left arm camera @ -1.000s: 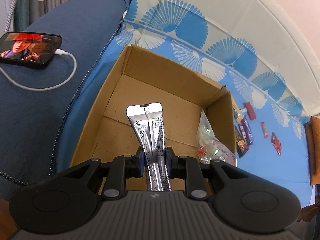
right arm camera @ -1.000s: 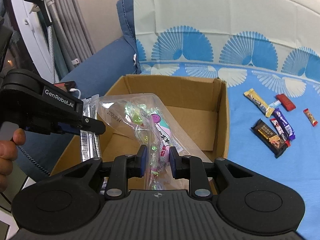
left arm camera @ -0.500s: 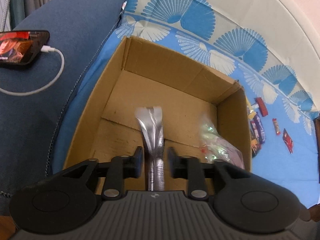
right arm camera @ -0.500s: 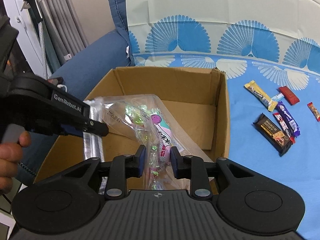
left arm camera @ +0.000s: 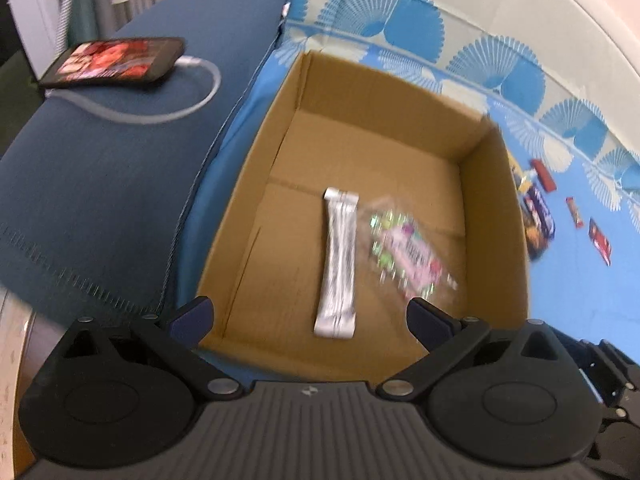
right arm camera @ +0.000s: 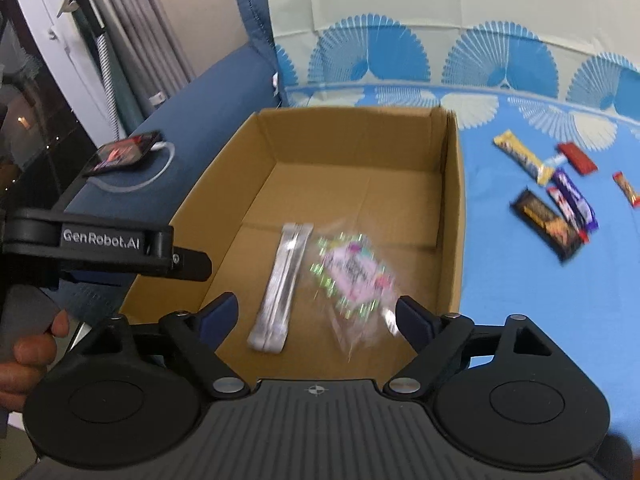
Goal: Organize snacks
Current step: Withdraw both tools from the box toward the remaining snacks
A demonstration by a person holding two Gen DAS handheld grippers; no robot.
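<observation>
While both jaws gape, right wrist alone shows left gripper (right arm camera: 192, 260), hand (right arm camera: 28, 354).

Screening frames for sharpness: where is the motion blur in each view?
Left wrist view: the whole scene smears, the candy bag and phone most; the open left claw stays sharp. Right wrist view: mainly the candy bag and silver pouch blur.

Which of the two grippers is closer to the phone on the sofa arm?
Left. The left gripper hangs just short of the phone, while the right gripper sits farther off, above the box.
</observation>
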